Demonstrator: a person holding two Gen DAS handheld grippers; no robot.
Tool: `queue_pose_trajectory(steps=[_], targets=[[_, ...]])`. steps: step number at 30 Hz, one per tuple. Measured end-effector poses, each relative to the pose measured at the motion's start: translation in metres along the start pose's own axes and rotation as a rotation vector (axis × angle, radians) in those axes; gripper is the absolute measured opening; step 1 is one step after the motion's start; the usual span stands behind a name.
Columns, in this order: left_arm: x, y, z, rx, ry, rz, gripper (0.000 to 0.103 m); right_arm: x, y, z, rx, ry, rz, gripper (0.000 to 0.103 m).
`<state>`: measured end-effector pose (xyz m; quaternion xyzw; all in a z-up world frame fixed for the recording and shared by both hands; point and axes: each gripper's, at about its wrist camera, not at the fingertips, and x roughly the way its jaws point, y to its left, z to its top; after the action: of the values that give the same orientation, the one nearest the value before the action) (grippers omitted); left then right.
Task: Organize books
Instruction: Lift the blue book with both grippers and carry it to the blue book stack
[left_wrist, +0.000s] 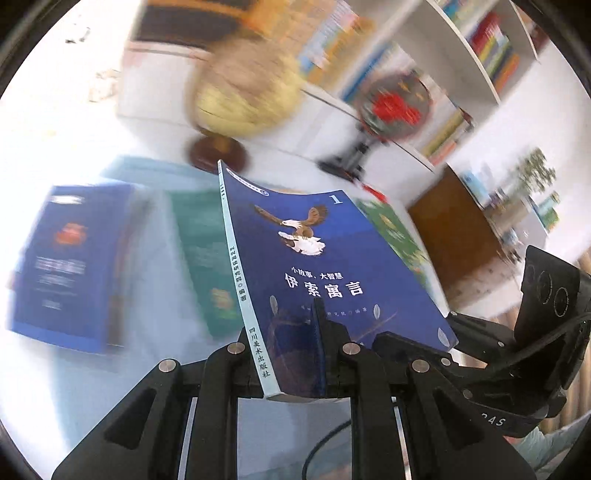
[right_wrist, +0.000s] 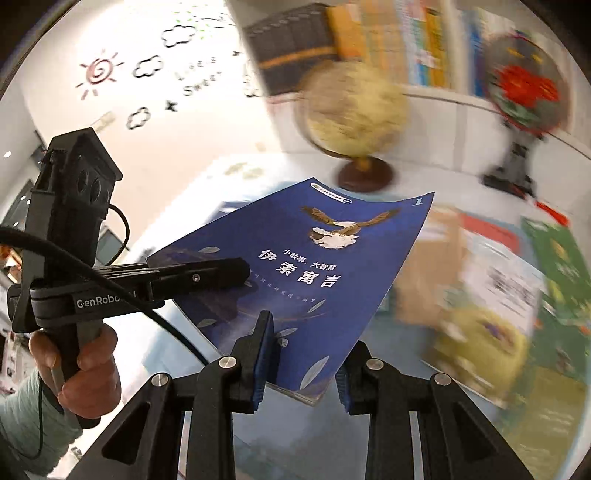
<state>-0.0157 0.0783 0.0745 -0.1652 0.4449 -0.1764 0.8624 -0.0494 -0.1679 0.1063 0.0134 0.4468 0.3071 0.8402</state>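
A dark blue paperback (left_wrist: 314, 266) with an eagle and a "1" on its cover is held tilted above the table, and both grippers grip it. My left gripper (left_wrist: 284, 350) is shut on its lower end by the pale spine, one finger over the cover. In the left wrist view my right gripper (left_wrist: 424, 347) clamps the book's lower right corner. The right wrist view shows the same book (right_wrist: 317, 266), my right gripper (right_wrist: 303, 369) shut on its near corner. My left gripper (right_wrist: 207, 277), held by a hand (right_wrist: 92, 369), grips the book's left edge.
On the pale table (left_wrist: 92, 387) lie a blue book (left_wrist: 70, 266), a green book (left_wrist: 207, 258) and more blurred books (right_wrist: 491, 295). Behind stand a beige globe (left_wrist: 243, 88) and a round red ornament (left_wrist: 395, 107). White shelves with books (left_wrist: 491, 48) line the back.
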Motion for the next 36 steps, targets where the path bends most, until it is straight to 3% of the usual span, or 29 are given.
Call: queue_pose_trajectory(steps=[4,7,13,16,17,20,25,29,36], targets=[[-0.027,0.064,0.004,-0.038,-0.04,0.08,0.014,0.051,0.051,0.028,-0.026,-0.006,0.063,0.029],[-0.027,0.105,0.008,-0.055,-0.036,0.123,0.014,0.088,0.074,0.042,-0.02,0.011,0.098,0.029],[0.003,0.165,0.012,-0.093,0.025,0.149,0.015,0.165,0.096,0.059,-0.019,0.075,0.06,0.029],[0.01,0.183,0.01,-0.119,0.036,0.141,0.017,0.186,0.098,0.059,0.01,0.107,0.057,0.029],[0.013,0.19,0.009,-0.139,0.054,0.145,0.024,0.194,0.098,0.058,0.026,0.117,0.055,0.029],[0.019,0.209,0.005,-0.181,0.097,0.162,0.031,0.207,0.1,0.055,0.053,0.134,0.045,0.029],[0.017,0.235,-0.001,-0.224,0.108,0.253,0.03,0.226,0.108,0.054,0.057,0.169,0.031,0.029],[0.019,0.25,-0.005,-0.257,0.121,0.241,0.03,0.24,0.114,0.051,0.059,0.204,0.04,0.029],[0.009,0.263,-0.019,-0.322,0.095,0.325,0.03,0.253,0.126,0.05,0.023,0.233,0.041,0.029]])
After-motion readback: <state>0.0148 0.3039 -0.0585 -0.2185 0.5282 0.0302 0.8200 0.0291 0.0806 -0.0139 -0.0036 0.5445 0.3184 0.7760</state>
